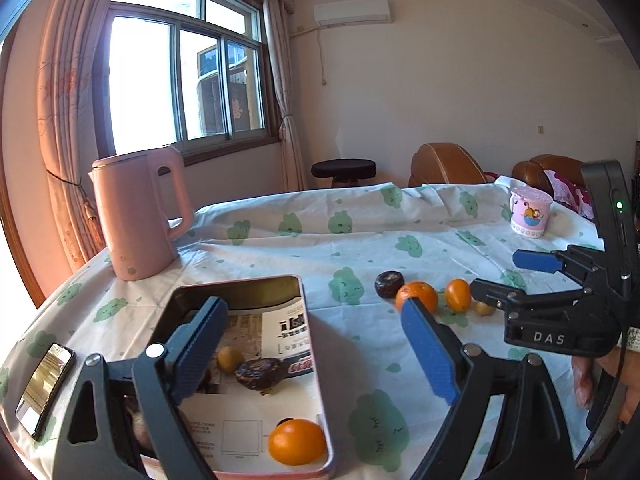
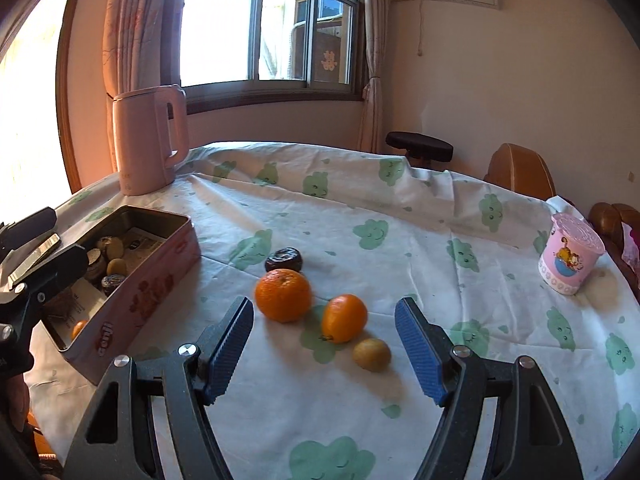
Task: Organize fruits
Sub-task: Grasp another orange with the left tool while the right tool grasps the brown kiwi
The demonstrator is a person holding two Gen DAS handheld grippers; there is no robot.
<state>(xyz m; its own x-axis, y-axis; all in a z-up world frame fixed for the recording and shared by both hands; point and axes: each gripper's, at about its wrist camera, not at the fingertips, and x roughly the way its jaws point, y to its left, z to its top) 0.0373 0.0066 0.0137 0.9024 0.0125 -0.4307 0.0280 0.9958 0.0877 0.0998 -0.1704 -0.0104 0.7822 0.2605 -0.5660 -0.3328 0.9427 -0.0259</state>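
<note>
Right wrist view, right hand-held gripper [image 2: 324,346] spread empty, oranges [image 2: 283,295] just ahead.

Both grippers had black frames, blue ribbed pads [image 2: 420,350], and silver screws [image 1: 472,349]; the right gripper [image 1: 510,280] bore white "DAS" lettering and a green light [image 1: 619,205].

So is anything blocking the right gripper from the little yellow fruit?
No, nothing visible. The right gripper is open, and the small yellow fruit lies on bare cloth between its fingers, close beside an orange fruit.
</note>
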